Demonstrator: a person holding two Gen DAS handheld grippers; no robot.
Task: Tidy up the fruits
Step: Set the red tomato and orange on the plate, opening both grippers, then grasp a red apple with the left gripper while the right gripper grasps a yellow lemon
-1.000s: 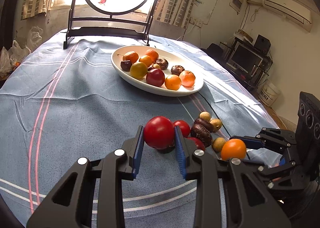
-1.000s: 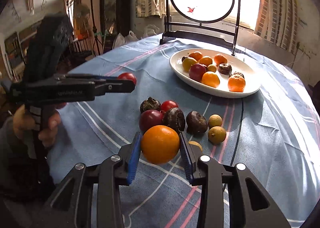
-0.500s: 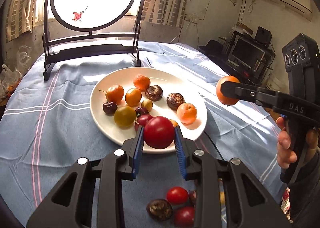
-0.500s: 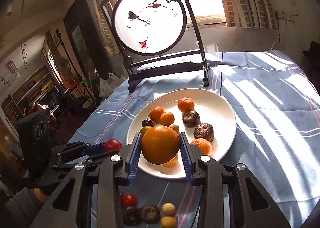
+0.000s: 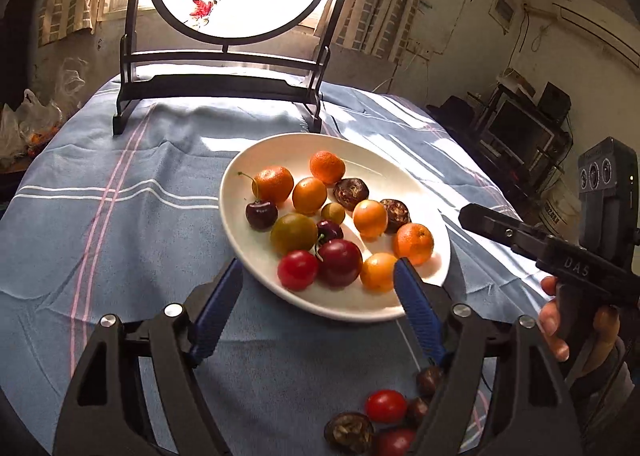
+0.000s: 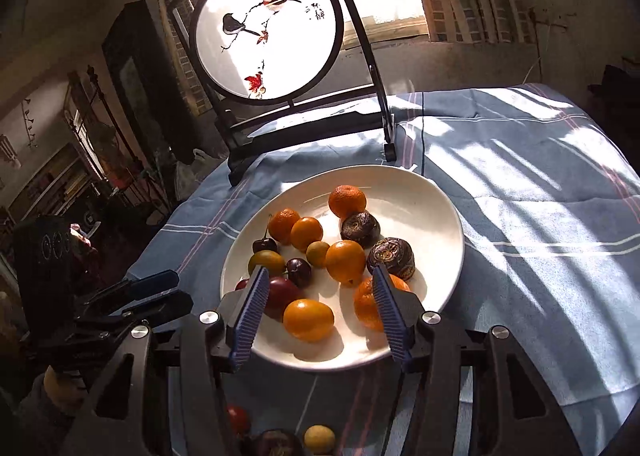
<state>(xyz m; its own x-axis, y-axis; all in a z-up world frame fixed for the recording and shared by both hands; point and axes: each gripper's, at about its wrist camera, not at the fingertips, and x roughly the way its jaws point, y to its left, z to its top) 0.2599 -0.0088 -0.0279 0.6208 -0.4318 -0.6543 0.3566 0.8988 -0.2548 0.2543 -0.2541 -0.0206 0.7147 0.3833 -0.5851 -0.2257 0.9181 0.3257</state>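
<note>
Both grippers' jaws opening above fruit-crowded plate [image 5: 404,308]

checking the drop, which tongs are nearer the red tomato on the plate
Left. The left tongs, jaws opening, straddle the red tomato at the white plate's near rim; the right tongs hang over an orange fruit farther right.

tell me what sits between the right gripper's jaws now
In the right wrist view, an orange fruit lies on the white plate between the opening, untouching jaws of the right gripper.
</note>
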